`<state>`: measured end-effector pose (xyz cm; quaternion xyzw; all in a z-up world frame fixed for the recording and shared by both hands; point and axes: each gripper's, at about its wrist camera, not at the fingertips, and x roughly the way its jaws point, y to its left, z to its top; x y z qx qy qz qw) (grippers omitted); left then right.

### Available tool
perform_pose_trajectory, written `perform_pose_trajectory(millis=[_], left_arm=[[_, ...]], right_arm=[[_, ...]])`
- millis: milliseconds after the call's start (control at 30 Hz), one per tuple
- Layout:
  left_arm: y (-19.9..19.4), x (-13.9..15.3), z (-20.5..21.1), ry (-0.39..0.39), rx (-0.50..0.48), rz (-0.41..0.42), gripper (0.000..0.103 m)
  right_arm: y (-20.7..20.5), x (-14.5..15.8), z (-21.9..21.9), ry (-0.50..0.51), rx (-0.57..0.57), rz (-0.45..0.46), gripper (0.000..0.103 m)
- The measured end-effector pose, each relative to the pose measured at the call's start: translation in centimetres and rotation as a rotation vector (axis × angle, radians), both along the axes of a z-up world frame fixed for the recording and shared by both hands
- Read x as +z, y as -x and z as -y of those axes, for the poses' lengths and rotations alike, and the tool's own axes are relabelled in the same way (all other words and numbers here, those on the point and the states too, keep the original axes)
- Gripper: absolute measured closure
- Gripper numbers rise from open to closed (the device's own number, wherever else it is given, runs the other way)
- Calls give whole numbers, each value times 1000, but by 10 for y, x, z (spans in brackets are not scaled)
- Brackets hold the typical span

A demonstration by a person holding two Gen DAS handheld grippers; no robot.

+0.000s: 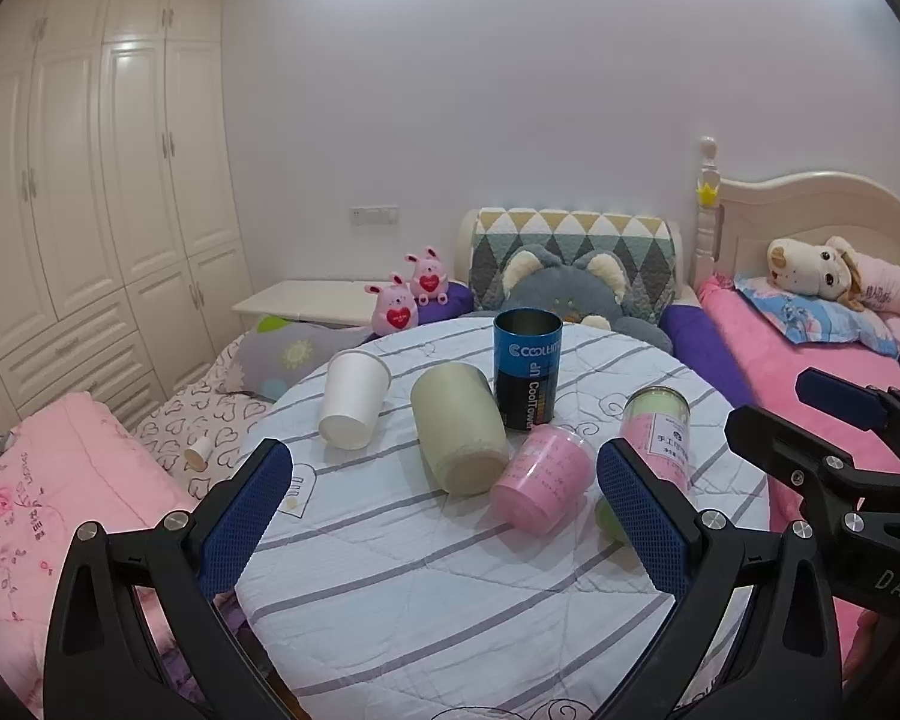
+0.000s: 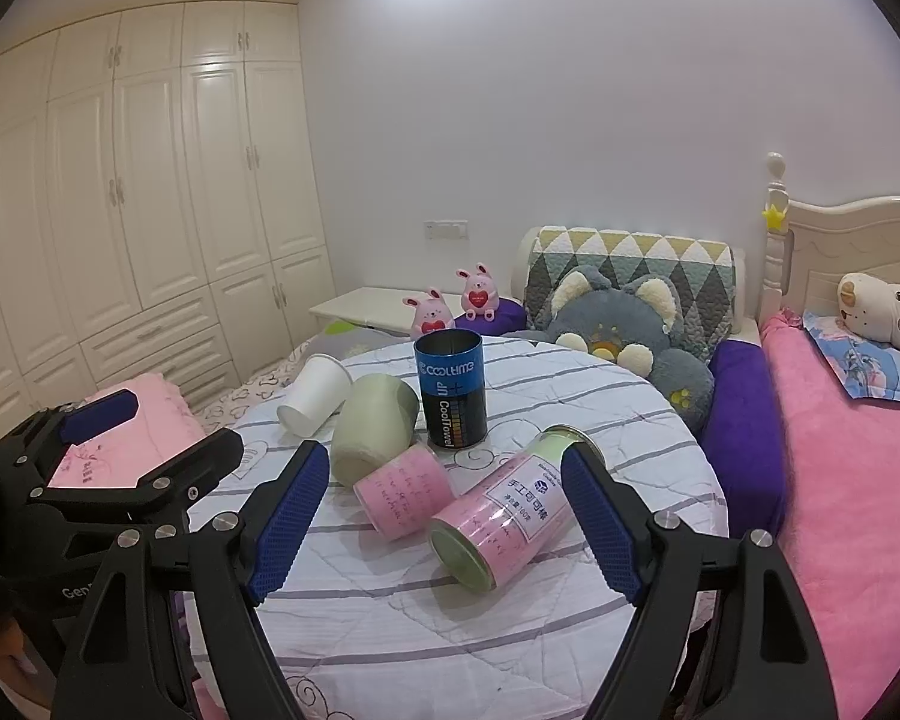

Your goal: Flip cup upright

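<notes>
five containers sit on the round tabletop (image 1: 450, 570): one blue tin (image 1: 527, 369) upright at the far side, and four lying on their sides, namely a white cup (image 1: 354, 399) far left, a green cup (image 1: 459, 426) beside it, a pink cup (image 1: 543, 483) just near the green one, and a pink-labelled can (image 2: 504, 510) nearest on the right. which cup the task means is not certain; the white one looks like thin paper, so probably light, easily crushed and apt to roll on the quilted cloth, best pinched gently across the wall near the rim. the green and pink cups look stiffer and smoother, likely slippery, so a hold across the mid-body seems safer. the left gripper (image 1: 444, 516) is spread wide and empty, above the near tabletop facing the green and pink cups. the right gripper (image 2: 444, 522) is likewise released, its jaws standing either side of the can without touching it. two small pink bunnies (image 1: 411, 294) sit beyond.
</notes>
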<state>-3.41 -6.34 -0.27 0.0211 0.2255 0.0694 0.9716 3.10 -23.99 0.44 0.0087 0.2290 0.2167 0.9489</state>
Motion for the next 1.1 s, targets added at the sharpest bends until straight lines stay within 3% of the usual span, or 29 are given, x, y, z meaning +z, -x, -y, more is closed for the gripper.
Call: perform_pose_trajectory(millis=[1100], left_arm=[[-2,24,-2,15,-15,79,0]], right_arm=[[4,24,0,27,-22,69,22]])
